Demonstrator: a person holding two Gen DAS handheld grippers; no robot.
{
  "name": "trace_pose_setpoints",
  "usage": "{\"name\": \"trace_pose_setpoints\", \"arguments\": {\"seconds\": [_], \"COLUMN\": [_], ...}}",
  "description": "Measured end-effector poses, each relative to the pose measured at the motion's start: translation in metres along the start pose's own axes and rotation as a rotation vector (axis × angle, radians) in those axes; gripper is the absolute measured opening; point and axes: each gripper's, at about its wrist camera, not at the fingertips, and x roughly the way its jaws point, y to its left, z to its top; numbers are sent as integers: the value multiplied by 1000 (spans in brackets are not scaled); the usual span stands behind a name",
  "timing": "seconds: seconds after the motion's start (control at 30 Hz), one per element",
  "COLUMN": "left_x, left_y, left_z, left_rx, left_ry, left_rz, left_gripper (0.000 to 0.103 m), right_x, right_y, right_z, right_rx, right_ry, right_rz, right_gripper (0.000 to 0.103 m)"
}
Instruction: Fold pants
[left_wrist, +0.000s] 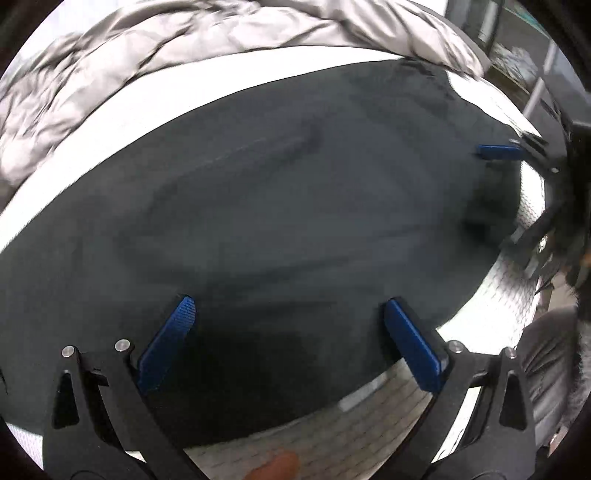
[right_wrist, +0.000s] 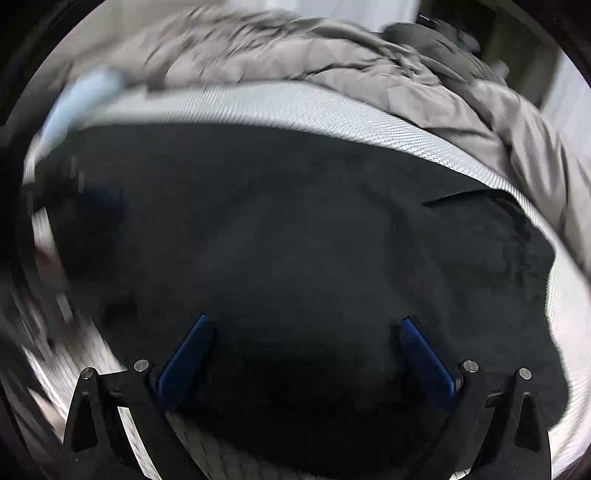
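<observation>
Dark pants (left_wrist: 295, 192) lie spread flat across a white mattress (left_wrist: 369, 432). In the left wrist view my left gripper (left_wrist: 289, 301) hovers over their near edge, open, with nothing between its blue pads. At that view's right edge, one of the right gripper's blue fingers (left_wrist: 496, 151) reaches over the end of the pants. In the right wrist view the pants (right_wrist: 295, 229) fill the middle. My right gripper (right_wrist: 304, 318) is open above them and holds nothing. A flap edge (right_wrist: 461, 195) shows at the upper right of the cloth.
A crumpled grey duvet (left_wrist: 166, 55) is bunched along the far side of the mattress, also seen as the duvet (right_wrist: 369, 59) in the right wrist view. A fingertip (left_wrist: 275, 467) shows at the bottom. Furniture (left_wrist: 535, 74) stands beyond the bed's far right corner. Both views are motion-blurred.
</observation>
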Motion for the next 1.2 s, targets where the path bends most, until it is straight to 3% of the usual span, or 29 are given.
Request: {"name": "trace_pose_setpoints", "arguments": {"seconds": [0.07, 0.2, 0.3, 0.4, 0.5, 0.6, 0.67, 0.73, 0.87, 0.93, 1.0, 1.03, 1.13, 1.2], "left_x": [-7, -20, -29, -40, -45, -21, -2, 18, 56, 56, 53, 50, 42, 36], "left_y": [24, 90, 120, 122, 103, 73, 59, 50, 53, 66, 84, 97, 133, 150], "left_z": [-10, -26, -37, -31, -12, 25, 50, 70, 88, 89, 87, 84, 71, 64], "left_rx": [-38, -178, -256, -262, -229, -154, -111, -56, -35, -67, -93, -118, -197, -242], "left_ry": [-2, -20, -22, -55, -104, -99, -77, -59, 30, 31, 37, 33, 24, 23], "left_rz": [30, 67, 114, 131, 94, 92, 88, 63, 64, 35, 66, 98, 137, 198], "left_gripper": [102, 102, 102, 102, 102, 102, 102, 102, 103, 103, 103, 103, 103, 103], "right_x": [-7, -10, -18, -19, -37, -40, -18, 9, 62, 73, 69, 65, 58, 55], "right_y": [-23, -106, -156, -174, -157, -123, -99, -69, -9, 1, -14, -28, -101, -137], "right_z": [-12, -50, -74, -68, -46, -6, 24, 52, 85, 89, 85, 78, 48, 26], "right_rx": [69, 293, 490, 539, 545, 497, 442, 372, 181, 85, 86, 115, 290, 419], "right_ry": [3, 86, 76, 66, -31, -126, -118, -81, 7, 38, 46, 53, 104, 128], "right_rz": [-14, -275, -264, -288, -303, -196, -85, -33, -31, -74, -72, -99, -368, -428], "right_gripper": [103, 103, 102, 103, 103, 103, 103, 103, 103, 103, 103, 103, 102, 102]}}
